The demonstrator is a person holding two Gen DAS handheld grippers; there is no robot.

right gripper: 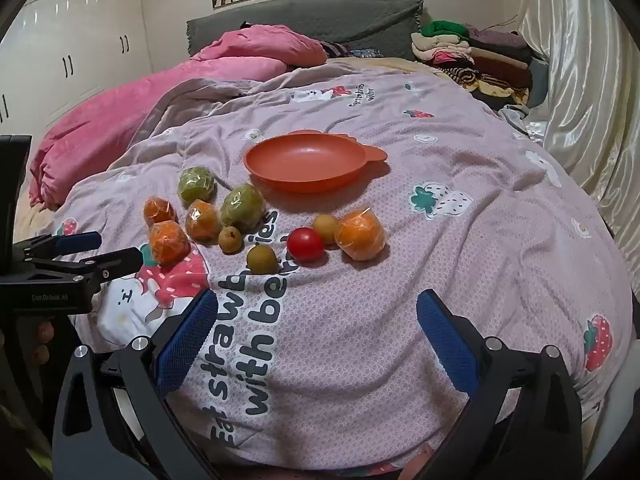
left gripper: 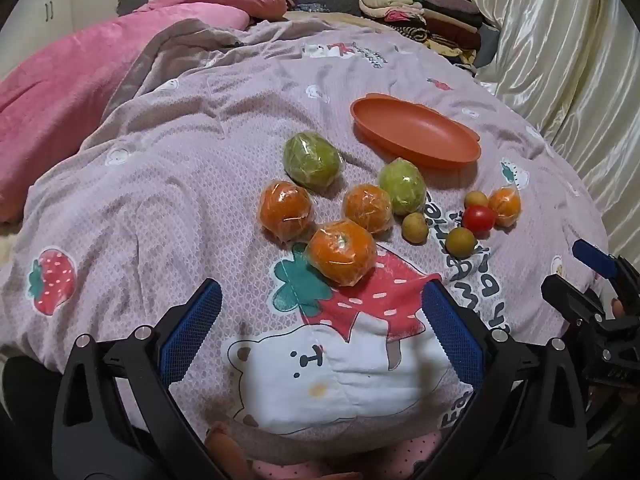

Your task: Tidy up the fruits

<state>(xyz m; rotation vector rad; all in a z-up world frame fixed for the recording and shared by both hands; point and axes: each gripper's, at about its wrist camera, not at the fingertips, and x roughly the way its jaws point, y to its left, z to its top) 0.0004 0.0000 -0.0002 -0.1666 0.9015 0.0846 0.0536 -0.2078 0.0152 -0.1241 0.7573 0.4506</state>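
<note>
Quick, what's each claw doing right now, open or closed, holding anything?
Left claw: open, holding nothing.
Right claw: open, holding nothing.

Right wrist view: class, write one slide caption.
Open hand-held gripper faces wrapped fruits and an empty orange dish on a bedspread.

Four plastic-wrapped oranges [left gripper: 342, 251] [left gripper: 285, 207] [left gripper: 367, 207] [left gripper: 505, 205], two wrapped green fruits [left gripper: 312, 159] [left gripper: 403, 185], three small tan round fruits [left gripper: 415, 227] [left gripper: 461, 241] [left gripper: 476, 199] and one red tomato [left gripper: 479, 218] lie on a quilt [left gripper: 180, 208] beside one orange plastic dish [left gripper: 416, 132].
</note>
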